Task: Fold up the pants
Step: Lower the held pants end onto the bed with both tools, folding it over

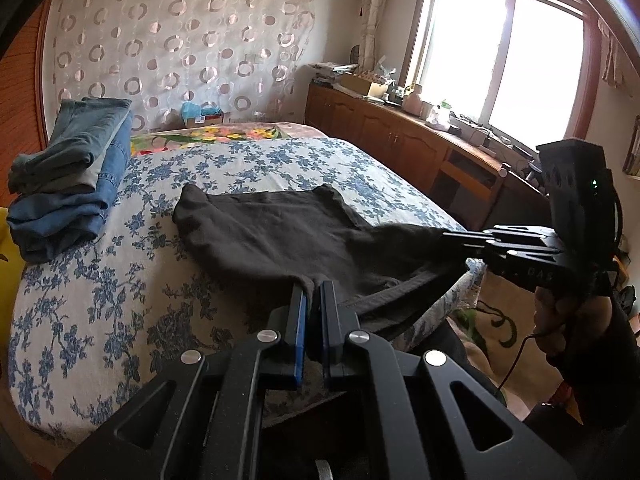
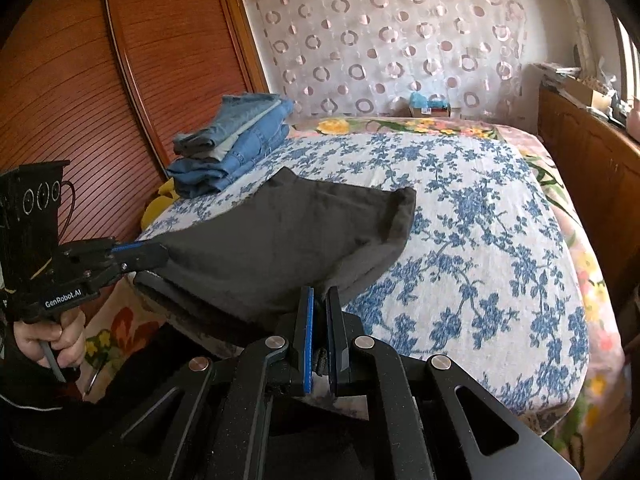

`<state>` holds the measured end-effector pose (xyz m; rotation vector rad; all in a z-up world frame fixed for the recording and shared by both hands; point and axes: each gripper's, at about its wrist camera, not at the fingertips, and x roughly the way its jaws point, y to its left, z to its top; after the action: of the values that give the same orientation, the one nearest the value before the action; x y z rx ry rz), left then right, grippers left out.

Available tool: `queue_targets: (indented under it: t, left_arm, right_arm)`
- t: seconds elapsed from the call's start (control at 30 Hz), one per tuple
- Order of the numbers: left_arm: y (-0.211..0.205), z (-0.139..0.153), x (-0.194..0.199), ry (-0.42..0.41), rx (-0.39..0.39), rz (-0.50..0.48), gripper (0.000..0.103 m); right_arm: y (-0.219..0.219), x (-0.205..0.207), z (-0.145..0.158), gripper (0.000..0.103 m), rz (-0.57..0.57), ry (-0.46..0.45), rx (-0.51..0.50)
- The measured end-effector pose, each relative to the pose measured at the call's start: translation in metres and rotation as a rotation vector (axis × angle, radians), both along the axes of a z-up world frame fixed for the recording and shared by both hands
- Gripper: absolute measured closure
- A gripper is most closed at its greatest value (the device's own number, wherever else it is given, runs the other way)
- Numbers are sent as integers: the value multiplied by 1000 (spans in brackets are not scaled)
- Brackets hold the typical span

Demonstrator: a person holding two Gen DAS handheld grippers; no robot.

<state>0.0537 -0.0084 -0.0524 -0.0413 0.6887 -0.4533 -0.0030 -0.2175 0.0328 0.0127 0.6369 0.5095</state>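
Meanwhile, both grippers clamp the dark pants' (image 1: pixel 272 236) near edge, left gripper (image 1: pixel 314 292) and right gripper (image 2: pixel 320 300). Cloth stretches toward twelve o'clock across the bed (image 2: pixel 480 240).

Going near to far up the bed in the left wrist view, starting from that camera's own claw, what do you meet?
Left claw shut on the dark pants → blue-flowered bedspread → bright floral blanket → blue-topped box → circle-patterned curtain.
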Motion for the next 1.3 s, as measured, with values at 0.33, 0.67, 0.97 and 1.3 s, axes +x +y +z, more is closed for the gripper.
queue_targets:
  t: [0.33, 0.67, 0.97, 1.3]
  left_arm:
    - [4, 19, 39, -41, 5, 22, 96]
    - [7, 21, 79, -58, 21, 65, 96]
    - [13, -4, 104, -1, 26, 96, 96]
    - [15, -1, 122, -9, 17, 111, 96]
  right_arm:
    - [7, 31, 10, 98, -25, -48, 3]
    - [26, 74, 10, 98, -68, -81, -11]
    - [46, 120, -16, 98, -86, -22, -33]
    - [47, 146, -7, 98, -100, -7, -29]
